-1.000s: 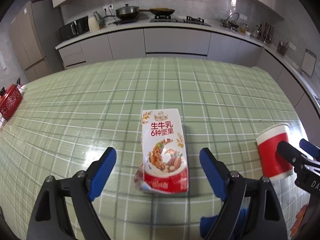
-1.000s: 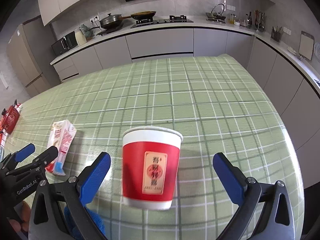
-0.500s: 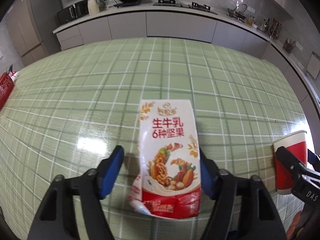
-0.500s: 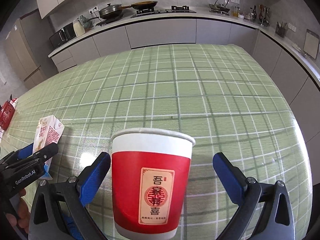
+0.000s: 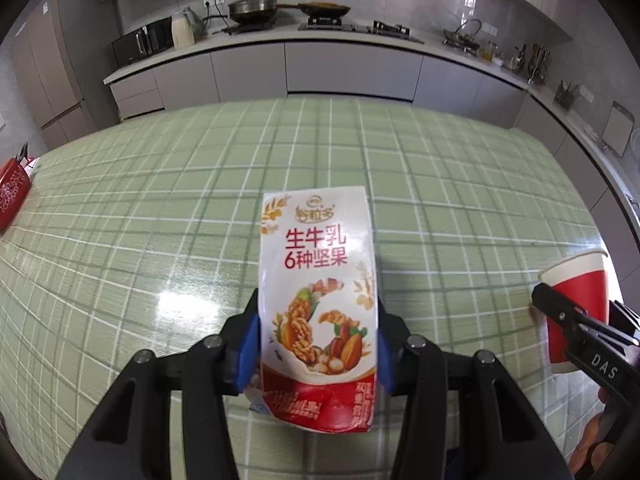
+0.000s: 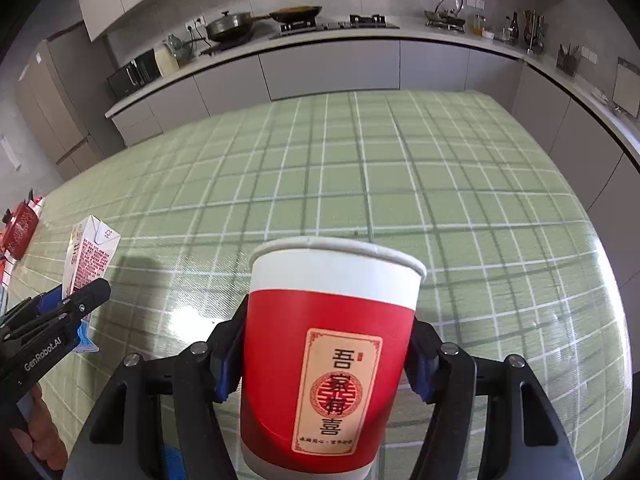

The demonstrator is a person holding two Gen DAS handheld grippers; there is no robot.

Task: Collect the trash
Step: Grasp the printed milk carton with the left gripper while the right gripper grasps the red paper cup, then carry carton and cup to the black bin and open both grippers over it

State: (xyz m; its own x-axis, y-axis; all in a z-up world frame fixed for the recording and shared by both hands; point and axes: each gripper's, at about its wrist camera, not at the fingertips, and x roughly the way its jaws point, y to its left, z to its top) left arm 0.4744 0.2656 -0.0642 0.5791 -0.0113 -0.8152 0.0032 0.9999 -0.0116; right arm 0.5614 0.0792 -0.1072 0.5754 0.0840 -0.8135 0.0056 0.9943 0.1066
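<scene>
A: The left hand-held gripper [image 5: 318,344], black with blue pads, is clamped on the sides of one white and red paper milk carton [image 5: 318,304], printed with nuts and red Chinese characters. The carton stands up between the pads, its lower end crumpled, over the green checked tablecloth [image 5: 160,220].

B: And the right hand-held gripper [image 6: 326,356]?

A: Same build, and it grips one red paper cup [image 6: 328,356] with a white band under a rolled rim and a cream label with red characters. The cup is upright, pads pressed to both flanks.

B: So two pieces of trash, one per gripper?

A: Yes. From the right wrist view the carton [image 6: 90,264] shows far left in the left gripper [image 6: 60,312]; from the left wrist view the cup [image 5: 576,312] shows at the right edge behind a black finger [image 5: 568,316] of the right gripper.

B: What surrounds them?

A: The tablecloth is glossy, plaid with white and dark lines, throwing glare. At its left edge sits one red patterned object [image 5: 12,196]. Beyond the table runs a grey cabinet counter [image 5: 320,60] with one lidded metal pan [image 5: 252,8], one dark frying pan [image 5: 324,9] on the hob, and one black microwave [image 5: 142,42].
</scene>
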